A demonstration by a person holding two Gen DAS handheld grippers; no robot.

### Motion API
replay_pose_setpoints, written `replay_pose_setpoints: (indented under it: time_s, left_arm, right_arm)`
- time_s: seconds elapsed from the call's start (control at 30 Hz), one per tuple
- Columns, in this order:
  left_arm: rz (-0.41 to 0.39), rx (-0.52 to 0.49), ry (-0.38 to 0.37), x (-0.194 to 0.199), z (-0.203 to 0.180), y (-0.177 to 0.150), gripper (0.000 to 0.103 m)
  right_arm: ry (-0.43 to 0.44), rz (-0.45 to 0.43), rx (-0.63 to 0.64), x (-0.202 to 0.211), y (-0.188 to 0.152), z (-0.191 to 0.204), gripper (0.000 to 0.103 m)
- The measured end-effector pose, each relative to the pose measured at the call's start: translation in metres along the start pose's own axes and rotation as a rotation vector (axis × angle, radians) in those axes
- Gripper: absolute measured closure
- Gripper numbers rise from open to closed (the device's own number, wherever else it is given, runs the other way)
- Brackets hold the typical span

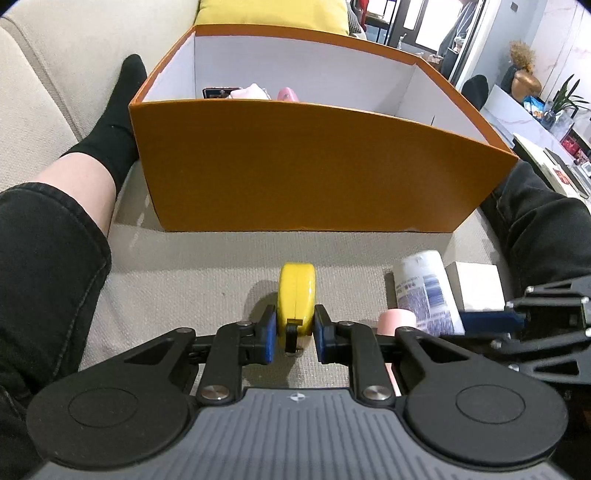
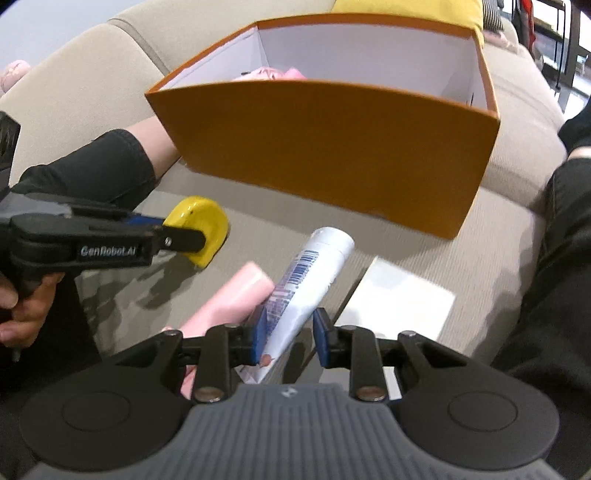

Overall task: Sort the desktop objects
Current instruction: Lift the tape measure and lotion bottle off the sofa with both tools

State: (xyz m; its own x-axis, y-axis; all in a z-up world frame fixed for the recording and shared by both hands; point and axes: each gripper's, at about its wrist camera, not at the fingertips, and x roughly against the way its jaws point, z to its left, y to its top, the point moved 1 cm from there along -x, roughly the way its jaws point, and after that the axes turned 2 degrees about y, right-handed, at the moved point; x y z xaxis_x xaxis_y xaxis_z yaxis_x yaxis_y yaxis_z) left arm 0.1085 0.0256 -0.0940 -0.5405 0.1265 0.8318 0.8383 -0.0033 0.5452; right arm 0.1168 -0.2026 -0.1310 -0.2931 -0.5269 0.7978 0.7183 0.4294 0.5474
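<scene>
A yellow tape measure [image 1: 296, 291] stands on edge on the beige sofa seat [image 1: 184, 288], and my left gripper [image 1: 295, 317] is shut on its near end. From the right wrist view the same tape measure [image 2: 199, 218] sits at the left. A white printed tube [image 2: 314, 266] lies slanted across a pink tube [image 2: 236, 295]. My right gripper [image 2: 290, 321] is closed around the white tube's flat end, pads at its sides. The open orange box [image 1: 314, 166] stands just beyond, holding pink items and a dark flat thing.
A small white box [image 2: 399, 295] lies right of the tubes. The person's legs in black trousers [image 1: 48, 266] flank the seat on both sides, with a black-socked foot [image 1: 118, 118] beside the orange box [image 2: 325, 140]. A yellow cushion [image 1: 273, 14] sits behind it.
</scene>
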Motion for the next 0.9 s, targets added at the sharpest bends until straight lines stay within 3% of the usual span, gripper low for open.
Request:
replay_pose_setpoints:
  time_s: [0.23, 0.4, 0.7, 0.9]
  left_arm:
    - [-0.007, 0.020, -0.017, 0.004, 0.001, -0.002, 0.081]
    - [-0.016, 0.019, -0.021, 0.004, -0.003, -0.003, 0.081]
    - [-0.052, 0.026, -0.029, 0.015, -0.004, 0.005, 0.081]
    - [-0.064, 0.028, -0.041, 0.018, -0.006, 0.010, 0.081]
  right_arm:
    - [-0.031, -0.097, 0.002, 0.021, 0.012, 0.002, 0.086]
    - [-0.080, -0.198, 0.113, 0.016, 0.025, 0.013, 0.087]
    - [-0.058, -0.263, 0.086, 0.025, 0.049, 0.015, 0.088]
    - [-0.072, -0.240, 0.122, 0.013, 0.065, 0.022, 0.088]
